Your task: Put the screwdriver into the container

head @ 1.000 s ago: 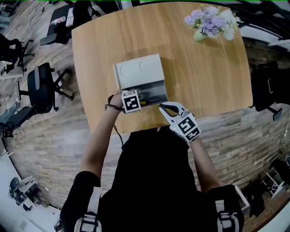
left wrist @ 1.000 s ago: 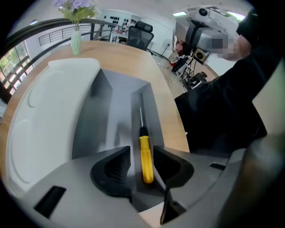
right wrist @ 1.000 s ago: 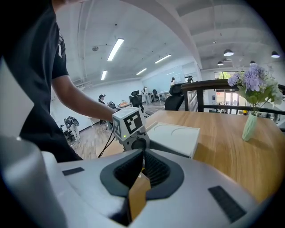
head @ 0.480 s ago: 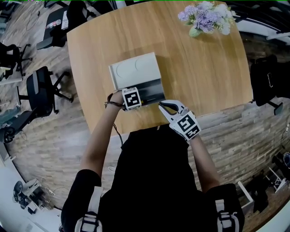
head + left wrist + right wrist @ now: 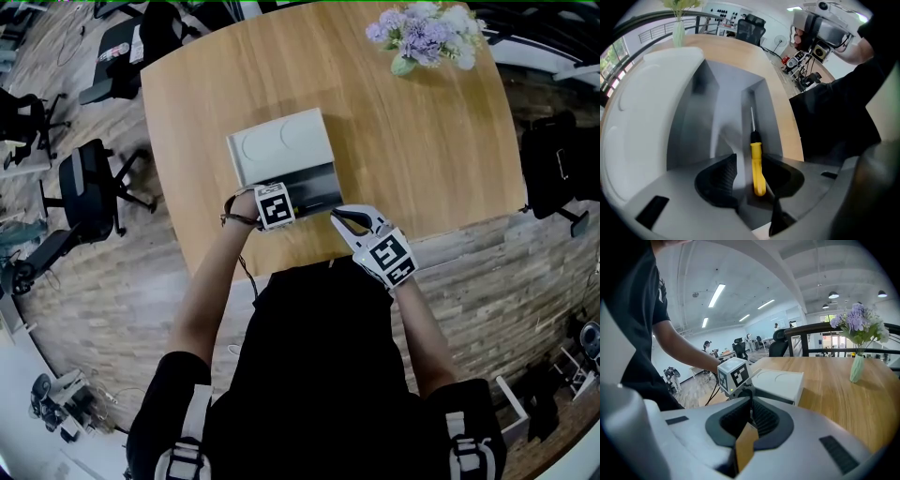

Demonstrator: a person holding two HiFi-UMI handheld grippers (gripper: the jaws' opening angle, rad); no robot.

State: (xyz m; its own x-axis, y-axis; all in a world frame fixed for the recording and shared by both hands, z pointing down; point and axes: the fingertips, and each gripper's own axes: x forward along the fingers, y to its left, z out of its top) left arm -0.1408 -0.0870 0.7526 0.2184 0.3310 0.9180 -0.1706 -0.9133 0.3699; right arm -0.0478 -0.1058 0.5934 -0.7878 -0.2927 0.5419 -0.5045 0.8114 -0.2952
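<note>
A white container (image 5: 281,150) with its lid open lies on the wooden table (image 5: 422,141). Its grey inside (image 5: 693,117) fills the left gripper view. The screwdriver (image 5: 756,164), yellow-handled with a thin steel shaft, lies along the grey trough. My left gripper (image 5: 752,158) is open around the handle. There is a gap between the left jaw and the handle, which sits close to the right jaw. In the head view, the left gripper (image 5: 289,208) is at the container's near side. My right gripper (image 5: 337,217) hovers shut and empty just right of it, over the table edge.
A vase of purple and white flowers (image 5: 427,37) stands at the table's far right corner and also shows in the right gripper view (image 5: 857,341). Office chairs (image 5: 89,183) stand on the floor to the left. The table's near edge runs just under both grippers.
Almost nothing. Both grippers hold their places at the container's near side, and the head view has shifted slightly.
</note>
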